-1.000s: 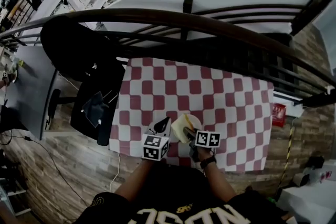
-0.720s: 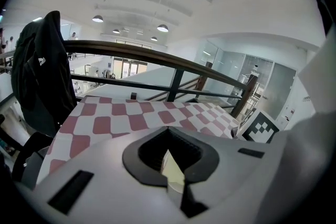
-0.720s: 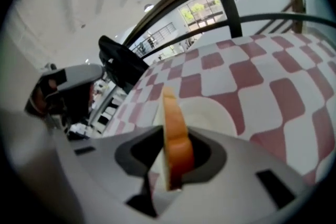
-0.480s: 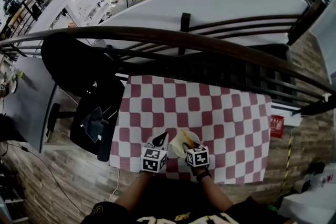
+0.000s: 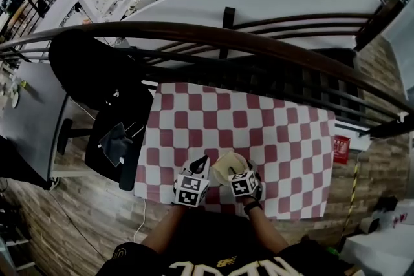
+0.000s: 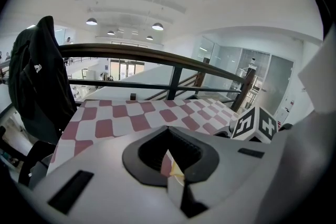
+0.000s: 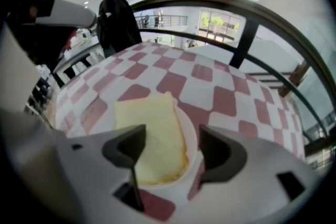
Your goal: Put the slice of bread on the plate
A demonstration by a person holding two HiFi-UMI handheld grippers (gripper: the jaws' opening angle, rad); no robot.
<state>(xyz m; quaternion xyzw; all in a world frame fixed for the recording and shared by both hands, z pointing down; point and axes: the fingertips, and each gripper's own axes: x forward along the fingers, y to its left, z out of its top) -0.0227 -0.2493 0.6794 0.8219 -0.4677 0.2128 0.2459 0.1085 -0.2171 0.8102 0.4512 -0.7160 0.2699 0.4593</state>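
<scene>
A pale slice of bread (image 7: 152, 136) lies flat on the small white plate (image 7: 192, 131), near the front edge of the checkered table. My right gripper (image 7: 170, 147) hangs just over it, pointing steeply down. Its jaws are opening and stand wide on either side of the slice, with the pads off it. In the head view the bread (image 5: 228, 163) and plate (image 5: 216, 172) sit just ahead of the right gripper (image 5: 237, 171). My left gripper (image 5: 202, 163) rests close to the plate's left, shut with nothing in it (image 6: 170, 165).
A red-and-white checkered cloth (image 5: 259, 126) covers the table. A dark curved railing (image 5: 226, 32) runs along its far side. A black chair with a jacket (image 5: 110, 94) stands off the left edge, and a red box (image 5: 341, 148) off the right edge.
The right gripper rolled and sank over the plate. The slice, gripped on edge before, now lies flat on the plate, and the jaws have spread apart. The left gripper stayed put.
</scene>
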